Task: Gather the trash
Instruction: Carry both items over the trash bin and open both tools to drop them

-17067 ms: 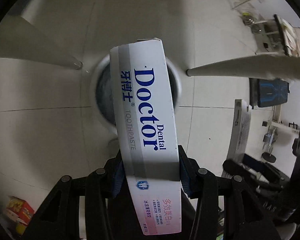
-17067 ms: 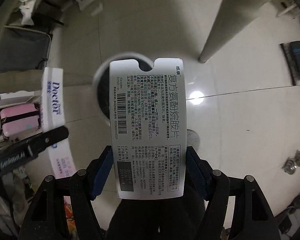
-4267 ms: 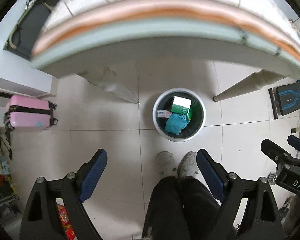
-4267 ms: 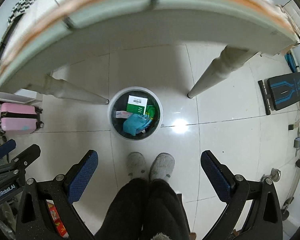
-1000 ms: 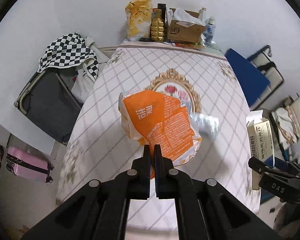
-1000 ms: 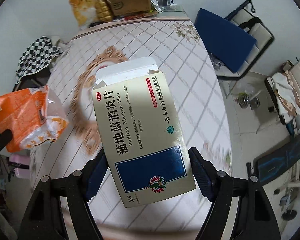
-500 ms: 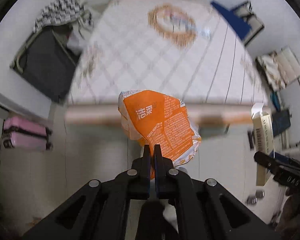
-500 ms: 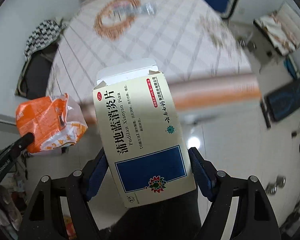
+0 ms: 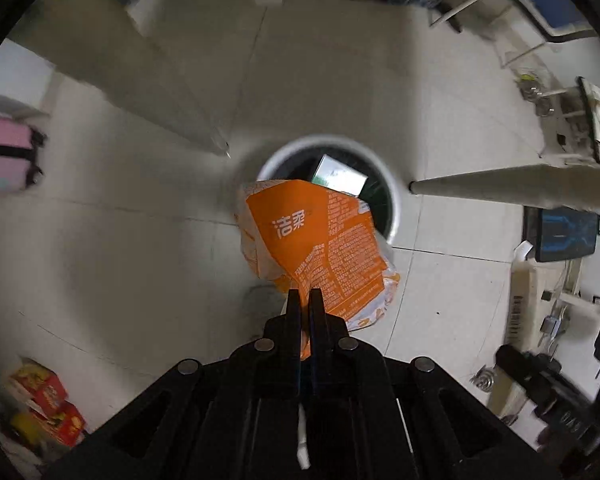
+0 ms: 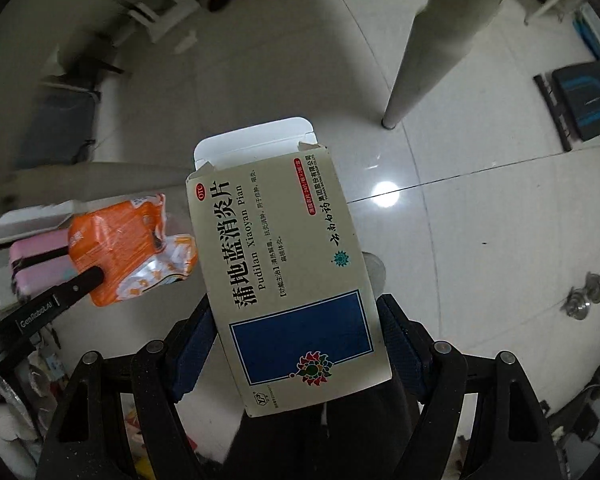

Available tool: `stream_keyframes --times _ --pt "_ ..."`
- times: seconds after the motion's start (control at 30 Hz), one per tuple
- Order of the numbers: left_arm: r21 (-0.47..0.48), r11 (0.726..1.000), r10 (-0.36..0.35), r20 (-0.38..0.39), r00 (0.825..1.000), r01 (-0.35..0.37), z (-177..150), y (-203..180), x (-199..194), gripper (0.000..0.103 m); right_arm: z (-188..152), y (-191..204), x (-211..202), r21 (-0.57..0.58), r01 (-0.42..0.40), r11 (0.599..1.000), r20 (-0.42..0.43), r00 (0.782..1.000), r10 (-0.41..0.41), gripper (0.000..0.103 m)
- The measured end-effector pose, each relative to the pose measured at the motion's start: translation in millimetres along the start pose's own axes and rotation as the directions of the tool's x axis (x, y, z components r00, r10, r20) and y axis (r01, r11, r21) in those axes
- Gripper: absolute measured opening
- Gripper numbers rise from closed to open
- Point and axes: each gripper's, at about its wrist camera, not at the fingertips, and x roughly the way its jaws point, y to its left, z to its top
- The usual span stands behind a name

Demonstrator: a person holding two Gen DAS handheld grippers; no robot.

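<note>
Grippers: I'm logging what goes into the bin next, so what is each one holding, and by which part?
Left gripper pinches the orange wrapper at its lower edge. Right gripper clamps the medicine box by the side edges of its lower half.

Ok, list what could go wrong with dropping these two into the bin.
1. The left tool pinches only a corner of the orange wrapper, which hangs partly outside the bin rim; released here, it may land on the floor.
2. The box in the right tool hides the bin from that camera, so its drop would be aimed blind.
3. The bin already holds a box, so light trash might settle high or slide off.
</note>
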Motion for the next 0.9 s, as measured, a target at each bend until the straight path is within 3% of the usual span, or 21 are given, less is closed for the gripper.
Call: stream_keyframes --times 0.2,0.43,0.5,0.53,0.57,0.73,0.9 --pt "0.016 1.000 0.016 -0.042 0.999 -0.015 44 -7 102 0.003 40 -25 127 0.108 -0.073 0.992 -0.046 0.996 0.078 0.080" --pt "0.014 1.000 -0.003 -0.095 0.996 0.004 60 7 137 0.006 64 -34 198 0.221 -0.147 0.964 -0.073 0.983 0.167 0.082" --pt "-0.007 1.000 -0.004 -0.082 0.997 0.004 60 12 131 0.027 66 -33 207 0.238 -0.183 0.954 -0.076 0.976 0.206 0.090" --pt "-0.018 1.000 -0.006 -0.081 0.997 0.005 57 14 127 0.074 66 -33 210 0.241 -0.203 0.949 -0.079 0.971 0.227 0.096" --pt "-0.027 1.000 -0.010 -0.076 0.997 0.008 53 19 123 0.103 70 -33 210 0.239 -0.215 0.947 -0.079 0.968 0.240 0.102" --pt "-0.029 0.999 0.020 -0.047 0.999 -0.021 32 49 105 0.103 77 -16 198 0.190 -0.195 0.962 -0.073 0.974 0.212 0.102" --pt "0.044 0.992 0.118 0.015 0.993 -0.119 16 37 78 0.103 72 -2 174 0.043 0.006 0.999 -0.021 1.000 -0.005 0.102"
